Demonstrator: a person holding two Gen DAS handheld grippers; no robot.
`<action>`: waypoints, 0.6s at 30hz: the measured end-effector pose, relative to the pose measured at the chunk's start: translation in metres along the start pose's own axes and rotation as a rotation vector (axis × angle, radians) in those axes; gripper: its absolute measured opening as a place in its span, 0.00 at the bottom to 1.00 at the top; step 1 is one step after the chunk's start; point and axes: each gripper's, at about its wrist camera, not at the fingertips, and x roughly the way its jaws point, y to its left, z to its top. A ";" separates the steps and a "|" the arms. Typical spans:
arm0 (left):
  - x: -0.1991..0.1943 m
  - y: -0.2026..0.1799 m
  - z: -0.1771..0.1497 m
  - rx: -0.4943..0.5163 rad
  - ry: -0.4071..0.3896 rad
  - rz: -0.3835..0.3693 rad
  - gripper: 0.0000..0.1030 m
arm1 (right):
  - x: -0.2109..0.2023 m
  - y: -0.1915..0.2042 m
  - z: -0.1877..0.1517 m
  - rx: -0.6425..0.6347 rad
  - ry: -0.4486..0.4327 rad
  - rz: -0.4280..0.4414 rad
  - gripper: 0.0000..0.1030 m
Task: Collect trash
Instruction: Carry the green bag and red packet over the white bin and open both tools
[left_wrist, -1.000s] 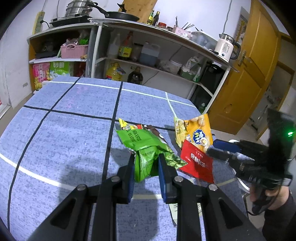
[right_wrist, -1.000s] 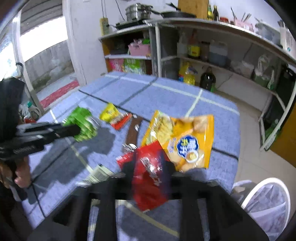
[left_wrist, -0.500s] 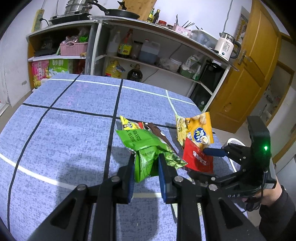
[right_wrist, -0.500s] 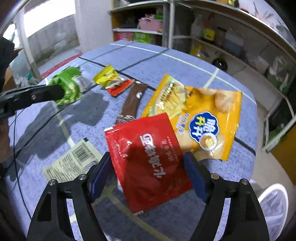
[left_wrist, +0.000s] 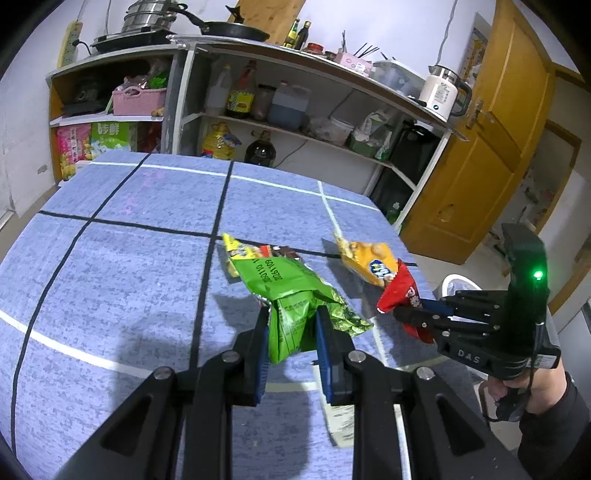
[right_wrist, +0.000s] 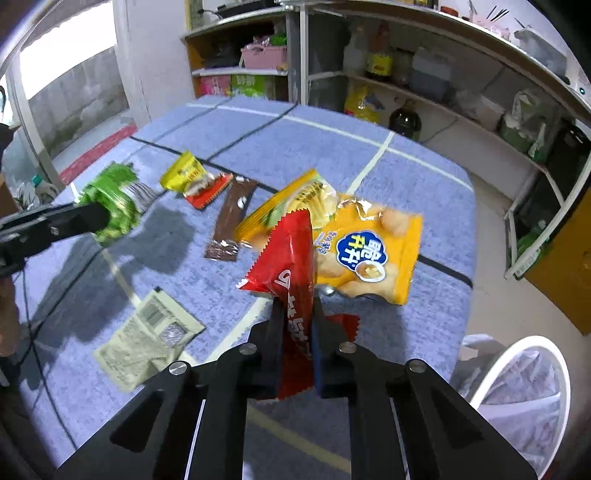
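Note:
My left gripper (left_wrist: 291, 321) is shut on a crumpled green wrapper (left_wrist: 291, 291) and holds it above the blue tablecloth; it also shows in the right wrist view (right_wrist: 110, 201). My right gripper (right_wrist: 297, 314) is shut on a red wrapper (right_wrist: 291, 266), lifted off the table; the red wrapper also shows in the left wrist view (left_wrist: 400, 291). An orange chip bag (right_wrist: 354, 243), a brown bar wrapper (right_wrist: 231, 218), a small yellow-and-red packet (right_wrist: 194, 177) and a pale printed sachet (right_wrist: 147, 332) lie on the cloth.
A white mesh bin (right_wrist: 524, 398) stands on the floor off the table's right edge. Kitchen shelves (left_wrist: 258, 110) with bottles, a pink basket and a kettle (left_wrist: 443, 92) stand behind the table. A yellow door (left_wrist: 491, 147) is at right.
My right gripper has shut on the red wrapper, which lay flat between open jaws, and raised it, folded, off the cloth. The left gripper holds the green wrapper as before.

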 end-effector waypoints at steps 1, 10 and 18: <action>0.000 -0.003 0.000 0.003 -0.001 -0.005 0.23 | -0.005 -0.001 0.000 0.005 -0.007 0.001 0.11; 0.005 -0.043 0.002 0.050 0.000 -0.072 0.23 | -0.052 -0.019 -0.025 0.071 -0.074 -0.041 0.12; 0.022 -0.101 0.003 0.118 0.023 -0.154 0.23 | -0.091 -0.069 -0.063 0.182 -0.093 -0.131 0.12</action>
